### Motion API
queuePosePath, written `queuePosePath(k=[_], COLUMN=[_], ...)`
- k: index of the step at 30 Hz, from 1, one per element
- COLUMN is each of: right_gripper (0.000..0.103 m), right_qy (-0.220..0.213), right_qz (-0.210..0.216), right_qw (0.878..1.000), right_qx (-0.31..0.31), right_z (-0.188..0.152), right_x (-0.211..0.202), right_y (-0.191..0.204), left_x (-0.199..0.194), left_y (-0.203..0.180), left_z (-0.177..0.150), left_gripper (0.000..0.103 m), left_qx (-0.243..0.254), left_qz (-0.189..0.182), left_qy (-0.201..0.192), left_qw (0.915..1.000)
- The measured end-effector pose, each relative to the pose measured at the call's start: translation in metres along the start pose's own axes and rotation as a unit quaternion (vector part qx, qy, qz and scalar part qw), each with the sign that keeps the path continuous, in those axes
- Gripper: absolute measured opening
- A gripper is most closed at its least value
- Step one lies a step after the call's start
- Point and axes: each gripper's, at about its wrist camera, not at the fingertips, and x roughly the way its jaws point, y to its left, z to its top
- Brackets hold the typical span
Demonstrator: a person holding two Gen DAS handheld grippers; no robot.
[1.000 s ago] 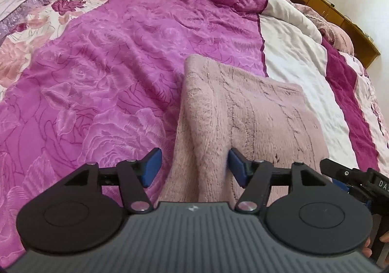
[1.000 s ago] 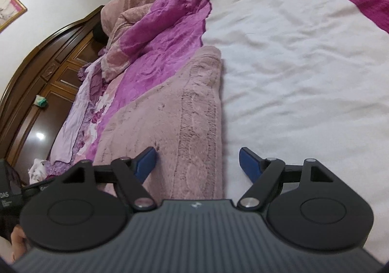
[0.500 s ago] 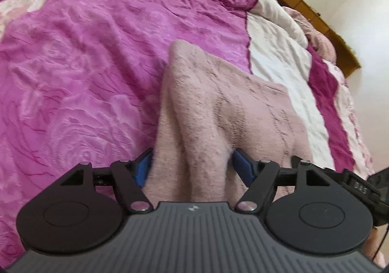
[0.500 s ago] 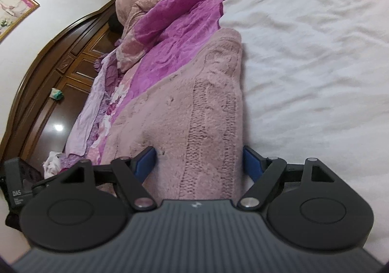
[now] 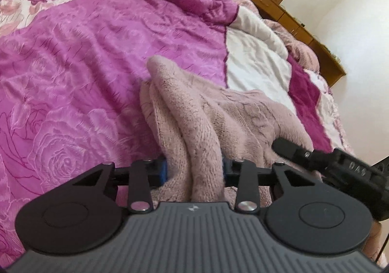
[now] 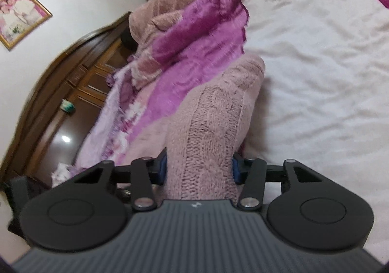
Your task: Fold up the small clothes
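On the bed (image 5: 102,59), a pink knit garment (image 5: 218,112), its long axis running away from both grippers. Left gripper (image 5: 194,172) and right gripper (image 6: 199,169) each take a near corner, jaws closing with bunched knit between the pads. Near edge lifted, far end resting on the quilt.

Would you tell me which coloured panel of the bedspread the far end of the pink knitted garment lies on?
The pink knitted garment ends on the bright magenta rose panel; the white panel lies beside it.
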Motion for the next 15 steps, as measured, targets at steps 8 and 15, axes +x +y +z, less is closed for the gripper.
queuePosePath(k=[8, 15], right_gripper=[0.051, 0.051], right_qy=[-0.017, -0.021], right_qz=[0.002, -0.028], right_qw=[1.000, 0.999], right_qx=[0.011, 0.031], right_z=[0.013, 0.010], right_x=[-0.051, -0.097], right_y=[0.001, -0.027], left_x=[-0.015, -0.007], left_y=[-0.026, -0.068], left_z=[-0.013, -0.037], left_gripper=[0.041, 0.041], left_qx=[-0.031, -0.018], left_qz=[-0.056, -0.077], left_qy=[-0.005, 0.025], left_qw=[0.9979, 0.9966])
